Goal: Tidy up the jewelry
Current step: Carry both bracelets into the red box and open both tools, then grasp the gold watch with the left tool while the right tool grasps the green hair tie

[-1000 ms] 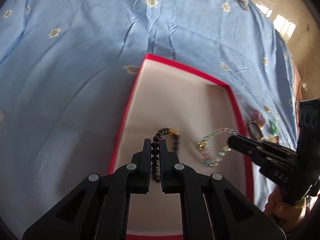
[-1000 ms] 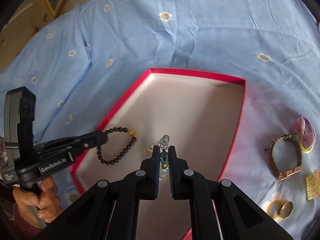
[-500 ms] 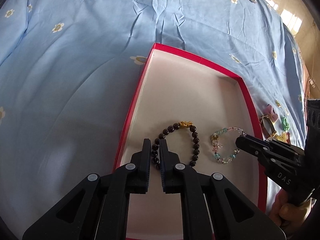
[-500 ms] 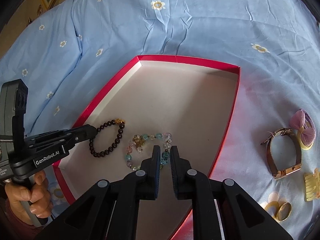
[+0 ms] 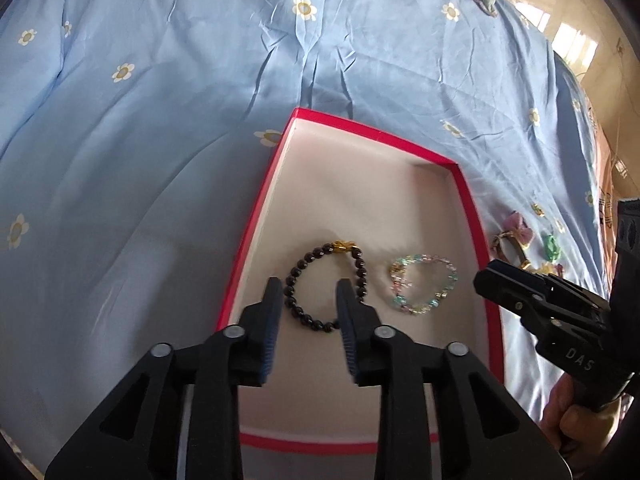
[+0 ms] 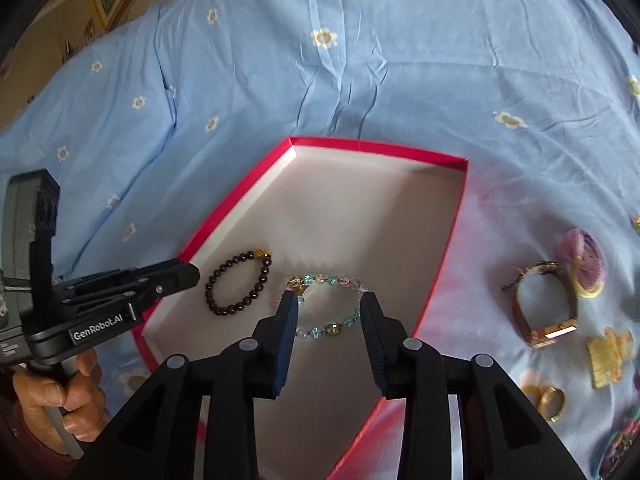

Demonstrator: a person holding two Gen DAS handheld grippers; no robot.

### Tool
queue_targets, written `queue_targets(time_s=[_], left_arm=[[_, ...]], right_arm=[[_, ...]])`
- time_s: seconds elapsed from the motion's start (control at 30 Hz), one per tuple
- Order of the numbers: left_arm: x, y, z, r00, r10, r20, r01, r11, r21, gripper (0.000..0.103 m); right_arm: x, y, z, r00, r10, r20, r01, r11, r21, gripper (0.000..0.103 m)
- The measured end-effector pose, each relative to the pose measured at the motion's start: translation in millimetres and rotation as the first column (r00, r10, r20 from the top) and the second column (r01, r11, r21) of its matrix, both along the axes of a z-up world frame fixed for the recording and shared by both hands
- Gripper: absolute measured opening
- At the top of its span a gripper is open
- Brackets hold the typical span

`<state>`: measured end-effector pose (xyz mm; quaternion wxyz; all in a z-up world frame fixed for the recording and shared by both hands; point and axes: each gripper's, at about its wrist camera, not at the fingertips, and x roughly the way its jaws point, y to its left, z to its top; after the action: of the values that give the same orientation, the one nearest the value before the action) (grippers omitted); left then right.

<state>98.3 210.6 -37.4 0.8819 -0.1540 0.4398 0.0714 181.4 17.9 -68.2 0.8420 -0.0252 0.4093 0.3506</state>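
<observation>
Jewelry is being sorted into a shallow red-rimmed cardboard box with a pale lining [image 6: 448, 236], which is lying on a bed under a light blue sheet printed with small daisies [image 6: 360, 60]. Two pieces are already lying flat on the box floor near its front: a dark round-bead bracelet with a gold charm [image 5: 326, 286] toward the box's left wall, and a pastel crystal-bead bracelet [image 6: 326, 306] just beside it, toward the box's middle, the two not touching.

Both claws are letting go. The left claw [image 5: 306, 304] is opening above the dark bracelet, its pads clear of the beads, with one side of the loop showing in the gap between them. The right claw [image 6: 328, 316] is opening likewise above the pastel bracelet, which is lying loose below it, not pinched. So the step in hand looks like the release that ends a two-handed placement.

Outside the box, to its right on the sheet, more pieces are waiting: a rose-gold strap wristwatch [image 6: 544, 304], a lilac bow hair clip [image 6: 580, 260], a yellow comb-shaped clip [image 6: 608, 356] and a pair of gold rings [image 6: 554, 402].

Next, each claw probably needs to lift away without snagging beads, then the right claw should swing over the box's right wall toward the watch or the rings. Small rings on soft cloth may call for a low, careful pinch.
</observation>
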Motion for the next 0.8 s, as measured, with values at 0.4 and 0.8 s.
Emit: queue_targets(time_s=[0.4, 0.8], left_arm=[[-6.2, -62.4, 10.0, 0.993, -0.115, 0.007, 0.115, 0.993, -0.017, 0.037], [11.3, -119.2, 19.8, 0.974, -0.224, 0.012, 0.224, 0.975, 0.005, 0.038]], right_arm=[[-20.2, -90.3, 16.0, 0.989, -0.147, -0.003, 0.146, 0.988, 0.055, 0.035], [-22.5, -178.3, 19.7, 0.952, -0.305, 0.002, 0.304, 0.950, 0.071, 0.035]])
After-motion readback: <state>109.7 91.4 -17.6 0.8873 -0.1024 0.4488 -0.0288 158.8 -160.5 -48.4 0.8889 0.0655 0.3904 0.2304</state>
